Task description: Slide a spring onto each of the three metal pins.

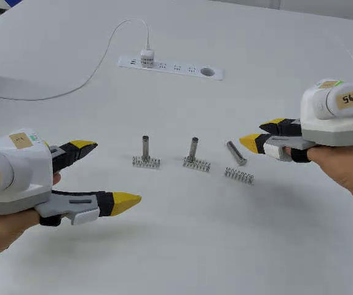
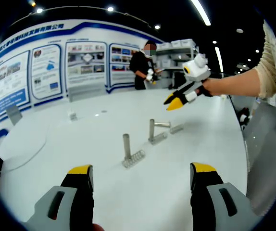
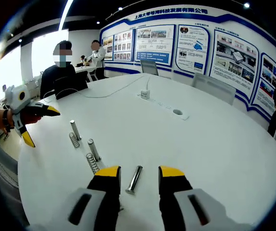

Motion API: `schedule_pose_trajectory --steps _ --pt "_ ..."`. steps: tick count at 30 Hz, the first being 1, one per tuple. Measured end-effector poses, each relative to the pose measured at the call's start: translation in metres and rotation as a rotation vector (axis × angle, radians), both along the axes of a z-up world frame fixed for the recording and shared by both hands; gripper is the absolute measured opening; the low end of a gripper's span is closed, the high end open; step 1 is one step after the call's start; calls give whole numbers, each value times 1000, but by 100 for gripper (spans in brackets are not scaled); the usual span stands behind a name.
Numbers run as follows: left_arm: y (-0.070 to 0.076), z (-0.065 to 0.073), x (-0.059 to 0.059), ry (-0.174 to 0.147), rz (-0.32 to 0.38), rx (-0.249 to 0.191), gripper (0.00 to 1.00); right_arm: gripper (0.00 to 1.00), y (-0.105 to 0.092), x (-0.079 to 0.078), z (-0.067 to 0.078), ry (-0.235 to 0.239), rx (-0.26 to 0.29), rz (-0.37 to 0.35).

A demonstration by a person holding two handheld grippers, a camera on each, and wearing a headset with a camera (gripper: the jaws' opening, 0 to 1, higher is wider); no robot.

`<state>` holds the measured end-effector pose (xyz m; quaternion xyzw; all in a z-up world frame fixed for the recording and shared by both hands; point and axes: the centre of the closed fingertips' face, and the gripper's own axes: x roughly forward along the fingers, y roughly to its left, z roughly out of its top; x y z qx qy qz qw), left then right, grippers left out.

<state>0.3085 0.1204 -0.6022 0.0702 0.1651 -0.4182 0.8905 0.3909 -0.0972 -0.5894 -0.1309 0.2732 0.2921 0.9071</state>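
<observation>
**Three pins and three loose springs on a white table [image 1: 226, 246], both grippers open and empty.**

Well to the left of the middle pin [image 1: 193, 148], and nearer the person, the left gripper [image 1: 115, 172] hovers with its jaws spread wide and nothing between them. Left of the middle pin, the left pin [image 1: 145, 147] stands upright with the left spring [image 1: 146, 162] lying at its foot. The middle pin is upright too, with the middle spring [image 1: 197, 164] lying at its base. Just right of it, the right pin [image 1: 236, 153] lies flat, and the right spring [image 1: 238, 176] lies near it on the person's side. Further right, the right gripper [image 1: 253, 134] hangs with its jaws parted, gripping nothing. Well behind the middle pin lies a power strip [image 1: 170, 66].
</observation>
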Motion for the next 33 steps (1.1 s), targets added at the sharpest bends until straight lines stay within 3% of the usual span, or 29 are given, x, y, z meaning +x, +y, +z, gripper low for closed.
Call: schedule_pose_trajectory --steps 23,33 --pt "1 -1 1 2 10 -5 84 19 13 23 -47 155 -120 -67" --pt "3 -1 1 5 18 -11 83 15 15 25 -57 205 -138 -81"
